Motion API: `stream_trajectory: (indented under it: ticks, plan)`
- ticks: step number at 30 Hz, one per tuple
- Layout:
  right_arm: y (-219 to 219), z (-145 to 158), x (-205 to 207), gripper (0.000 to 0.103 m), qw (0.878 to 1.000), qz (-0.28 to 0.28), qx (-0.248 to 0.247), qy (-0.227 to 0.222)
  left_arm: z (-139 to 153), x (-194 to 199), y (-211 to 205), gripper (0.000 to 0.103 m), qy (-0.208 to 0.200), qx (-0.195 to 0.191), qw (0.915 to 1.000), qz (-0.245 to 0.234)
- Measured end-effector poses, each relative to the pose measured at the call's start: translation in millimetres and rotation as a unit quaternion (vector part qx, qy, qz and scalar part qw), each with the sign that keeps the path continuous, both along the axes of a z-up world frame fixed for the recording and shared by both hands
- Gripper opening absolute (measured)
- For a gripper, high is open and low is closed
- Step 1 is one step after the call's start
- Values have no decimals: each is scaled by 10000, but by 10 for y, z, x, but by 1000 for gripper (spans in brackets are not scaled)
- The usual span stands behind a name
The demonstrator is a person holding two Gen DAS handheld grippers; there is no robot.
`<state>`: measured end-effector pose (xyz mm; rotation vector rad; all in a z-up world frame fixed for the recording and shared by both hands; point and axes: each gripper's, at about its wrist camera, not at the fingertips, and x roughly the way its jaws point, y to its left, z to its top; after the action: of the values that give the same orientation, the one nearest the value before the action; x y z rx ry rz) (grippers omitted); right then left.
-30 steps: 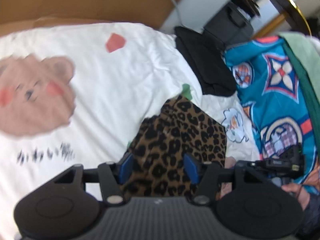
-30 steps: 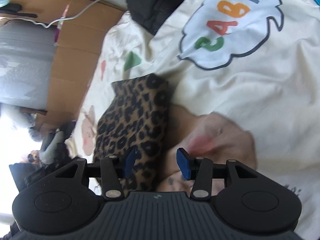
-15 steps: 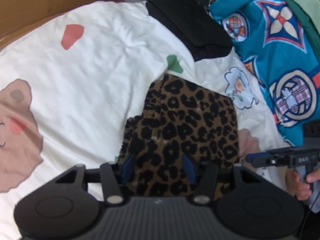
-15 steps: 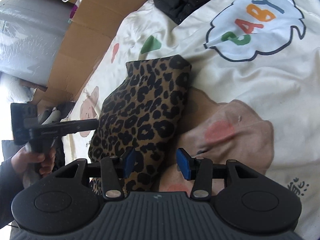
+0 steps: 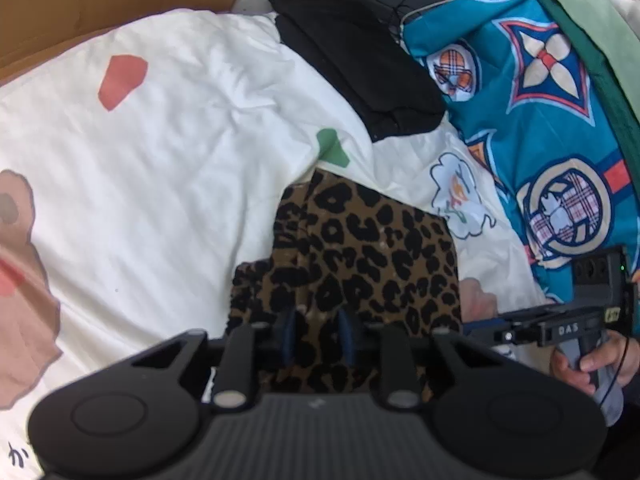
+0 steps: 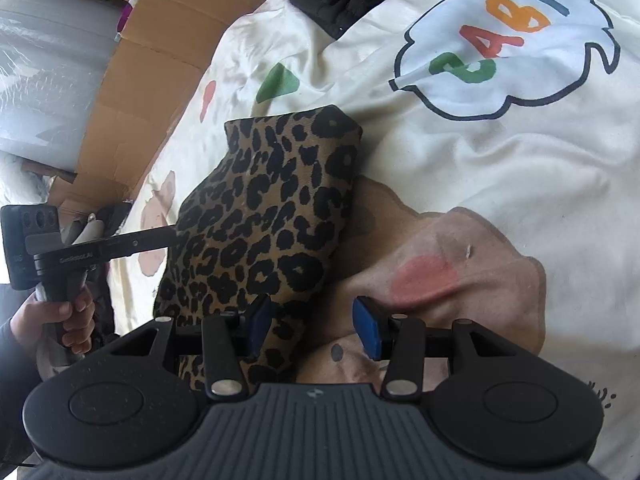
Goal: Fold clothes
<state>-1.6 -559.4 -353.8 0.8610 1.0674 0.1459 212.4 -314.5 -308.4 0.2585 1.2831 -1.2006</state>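
Note:
A folded leopard-print garment (image 5: 368,256) lies on a white printed bedsheet (image 5: 160,168). My left gripper (image 5: 318,338) has its blue pads drawn close together on the garment's near edge, pinching the cloth. In the right wrist view the same garment (image 6: 268,220) lies left of centre. My right gripper (image 6: 314,324) is open, its left pad touching the garment's near corner and its right pad over the sheet's bear print. The left gripper's body (image 6: 100,248) reaches the garment from the left.
A black folded garment (image 5: 356,64) lies at the far side of the bed. A teal patterned cloth (image 5: 540,140) lies to the right. Cardboard (image 5: 100,4) stands behind the bed. The sheet carries a "BABY" cloud print (image 6: 504,40).
My left gripper has closed from open onto the garment's near edge. My right gripper has shifted slightly and stays open beside the garment.

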Motion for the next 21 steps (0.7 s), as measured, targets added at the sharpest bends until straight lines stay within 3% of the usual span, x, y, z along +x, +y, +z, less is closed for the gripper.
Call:
stream_trajectory:
  ticks: [5,9,15,21]
  plan:
    - [48,-2,63,53,9999,-61,-112,55,-68,-8,84,23,161,3,9998,111]
    - [91,8,110,53,9997,-4,-239,85,-61,-29,125,3,24,-86,9998,170]
    - [94,2,125,53,9998,-40,-196,93,69,-38,182,1,-121,-320,9992,198]
    - [115,11,140,53,10000,7,-83,55,51,-5,229,1,-227,-301,9988,301]
